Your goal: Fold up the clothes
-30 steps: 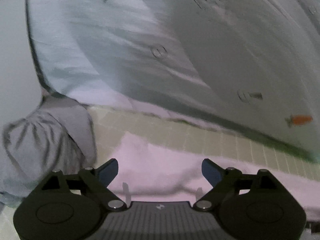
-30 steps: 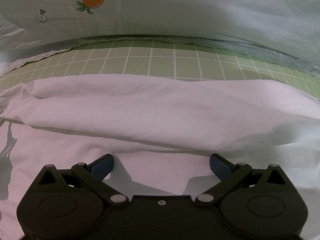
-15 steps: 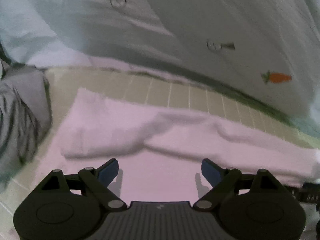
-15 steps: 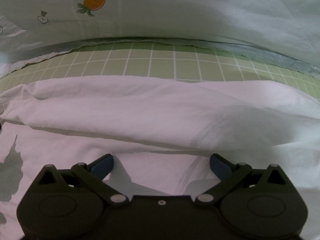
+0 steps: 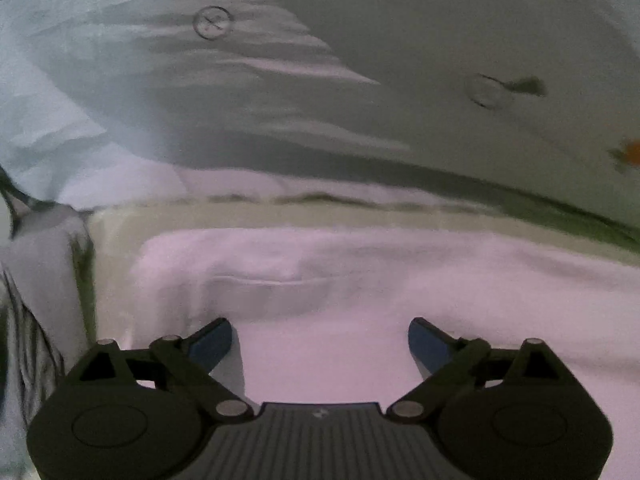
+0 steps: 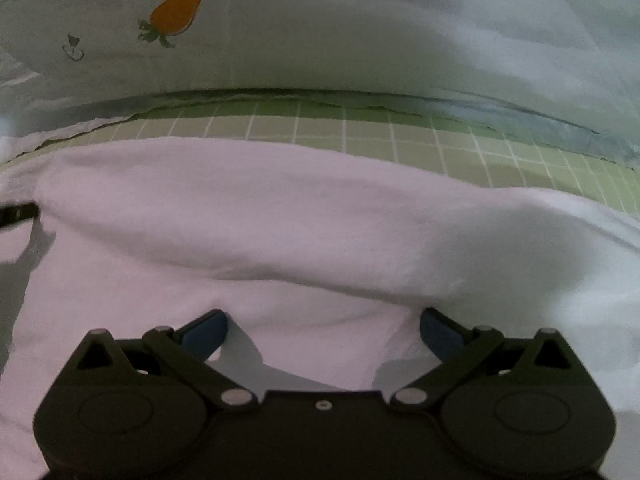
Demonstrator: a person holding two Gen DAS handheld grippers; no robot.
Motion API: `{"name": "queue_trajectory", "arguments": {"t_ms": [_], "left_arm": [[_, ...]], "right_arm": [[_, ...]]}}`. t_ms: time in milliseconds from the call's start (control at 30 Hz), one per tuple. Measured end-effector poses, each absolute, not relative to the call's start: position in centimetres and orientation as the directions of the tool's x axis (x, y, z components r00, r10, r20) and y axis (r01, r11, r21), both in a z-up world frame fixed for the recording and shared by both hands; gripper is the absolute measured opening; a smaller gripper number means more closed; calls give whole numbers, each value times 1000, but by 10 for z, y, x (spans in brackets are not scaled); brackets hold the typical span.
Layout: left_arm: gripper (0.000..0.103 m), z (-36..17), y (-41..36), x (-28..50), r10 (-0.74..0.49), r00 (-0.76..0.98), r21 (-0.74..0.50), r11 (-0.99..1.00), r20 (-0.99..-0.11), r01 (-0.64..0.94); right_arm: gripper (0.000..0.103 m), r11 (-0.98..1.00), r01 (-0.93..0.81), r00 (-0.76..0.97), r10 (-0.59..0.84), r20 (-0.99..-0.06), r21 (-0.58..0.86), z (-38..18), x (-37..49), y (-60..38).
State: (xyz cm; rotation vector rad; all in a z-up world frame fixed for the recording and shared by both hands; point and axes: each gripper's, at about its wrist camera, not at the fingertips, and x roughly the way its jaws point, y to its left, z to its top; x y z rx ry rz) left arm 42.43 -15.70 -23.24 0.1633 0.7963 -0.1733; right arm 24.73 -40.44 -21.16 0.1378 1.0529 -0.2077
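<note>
A white garment [image 5: 360, 280] lies on a green checked surface [image 6: 360, 136], with a raised fold across it [image 6: 280, 220]. My left gripper [image 5: 320, 338] is open and empty, low over the garment's near part. My right gripper [image 6: 323, 330] is open and empty, also low over the white cloth just before the fold. A dark tip of the other gripper shows at the left edge of the right wrist view [image 6: 18, 213].
A pale blue sheet with carrot prints [image 6: 176, 12] rises behind the garment in both views [image 5: 360, 80]. A grey striped garment [image 5: 36, 300] lies bunched at the left of the left wrist view.
The left gripper has swung from the blue sheet and grey garment toward the white garment and come lower over it. The right gripper has hardly moved. Both stay open.
</note>
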Motion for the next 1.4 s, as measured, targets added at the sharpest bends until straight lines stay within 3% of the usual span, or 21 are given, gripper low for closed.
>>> {"name": "queue_trajectory", "arguments": {"t_ms": [167, 467, 733, 967, 1033, 1133, 1300, 1333, 1400], "left_arm": [[95, -207, -149, 429, -67, 705, 26, 992, -706, 120], [95, -172, -166, 321, -183, 633, -41, 972, -752, 232], [95, -145, -218, 192, -338, 511, -143, 913, -790, 383], [95, -125, -283, 120, -366, 499, -100, 871, -786, 481], [95, -122, -300, 108, -359, 499, -89, 870, -789, 485], [95, -118, -322, 93, -356, 495, -82, 867, -792, 492], [95, -115, -351, 76, -357, 483, -79, 860, -800, 505], [95, -114, -356, 74, -357, 483, -75, 857, -800, 510], [95, -113, -366, 68, -360, 481, -68, 850, -800, 523]], "right_arm": [[103, 966, 255, 481, -94, -872, 36, -208, 238, -413], [103, 947, 315, 551, -125, -825, 67, -164, 169, -460], [103, 872, 487, 580, -282, -764, 47, -135, 59, -556], [102, 726, 686, 506, -423, -751, 53, -147, -6, -678], [99, 689, 719, 491, -416, -766, 87, -156, -14, -710], [95, 628, 736, 527, -295, -797, 253, -171, -22, -744], [75, 537, 695, 630, -134, -765, 479, -195, -26, -757], [44, 548, 670, 656, -122, -745, 501, -193, -25, -755], [7, 559, 604, 723, -82, -686, 569, -186, -29, -753]]}}
